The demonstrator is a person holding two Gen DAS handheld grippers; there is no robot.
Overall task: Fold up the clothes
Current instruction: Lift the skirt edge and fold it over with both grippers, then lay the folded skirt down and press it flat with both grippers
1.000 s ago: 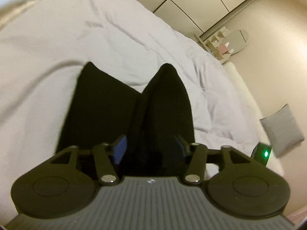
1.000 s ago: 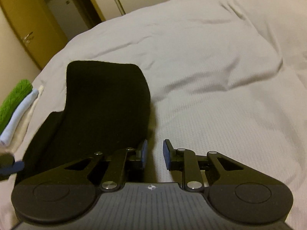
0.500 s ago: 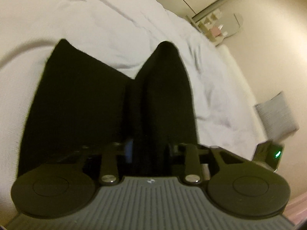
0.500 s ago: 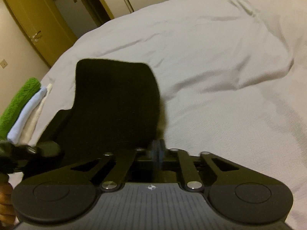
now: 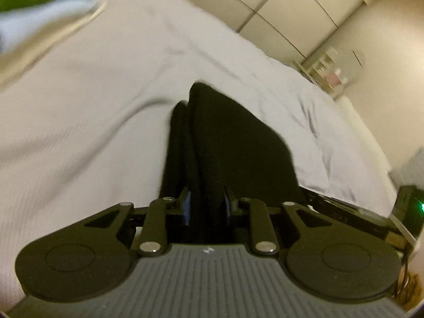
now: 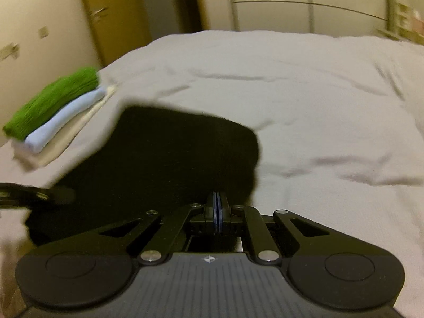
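A black garment lies bunched in folds on the white bed. My left gripper is closing, and a thick fold of that cloth is pressed between its blue pads. In the right wrist view the same black garment spreads out to the left of my right gripper. Its pads are shut together at the cloth's near right corner, and the cloth hangs from them. The other gripper's arm shows at the garment's left edge.
A stack of folded clothes, green on top of pale blue and cream, sits at the bed's left edge near a wooden door. Wardrobe doors and a small shelf stand beyond the bed.
Both grippers have shut on the black garment. The cloth has been drawn together into a narrower bunch, and the right view has swung towards the folded stack.
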